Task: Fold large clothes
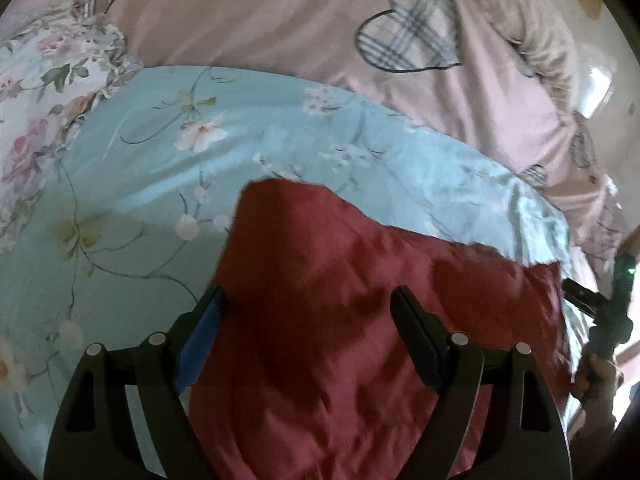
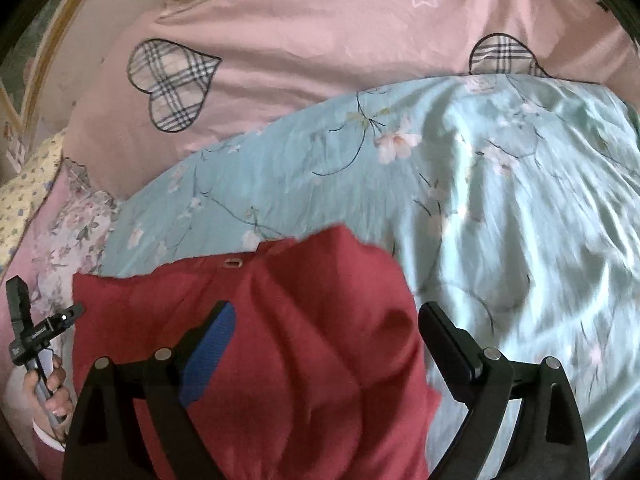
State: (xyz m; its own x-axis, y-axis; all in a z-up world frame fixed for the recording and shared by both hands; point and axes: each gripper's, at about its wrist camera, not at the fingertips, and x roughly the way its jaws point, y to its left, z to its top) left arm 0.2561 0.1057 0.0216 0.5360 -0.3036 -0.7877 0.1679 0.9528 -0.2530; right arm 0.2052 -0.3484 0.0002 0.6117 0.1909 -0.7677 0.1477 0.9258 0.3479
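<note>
Nearest in the left wrist view, the left gripper (image 1: 310,300) stands with its jaws wide apart above the red garment (image 1: 360,320); nothing is pinched between them. One finger carries a blue pad (image 1: 204,344), the other a black one. In the right wrist view the right gripper (image 2: 324,320) is likewise spread wide, its blue pad (image 2: 210,356) over the red cloth and its black finger near the cloth's right edge; the fingers press on nothing.

The red garment (image 2: 260,340) lies crumpled on a light blue flowered sheet (image 1: 140,160), with a small loop or label (image 2: 233,264) near its far edge. Its far border runs unevenly across the blue sheet (image 2: 500,200), which spreads out rumpled to the right in the right wrist view.

At the left edge of the right wrist view a hand (image 2: 50,392) grips a gripper handle. At the right edge of the left wrist view the other hand (image 1: 596,376) shows, blurred.

Beyond the blue sheet lies a pink cover (image 1: 260,20) printed with plaid hearts (image 1: 416,28). It also fills the far part of the right wrist view (image 2: 320,40). A rose-patterned fabric (image 1: 36,92) lies at the left.
</note>
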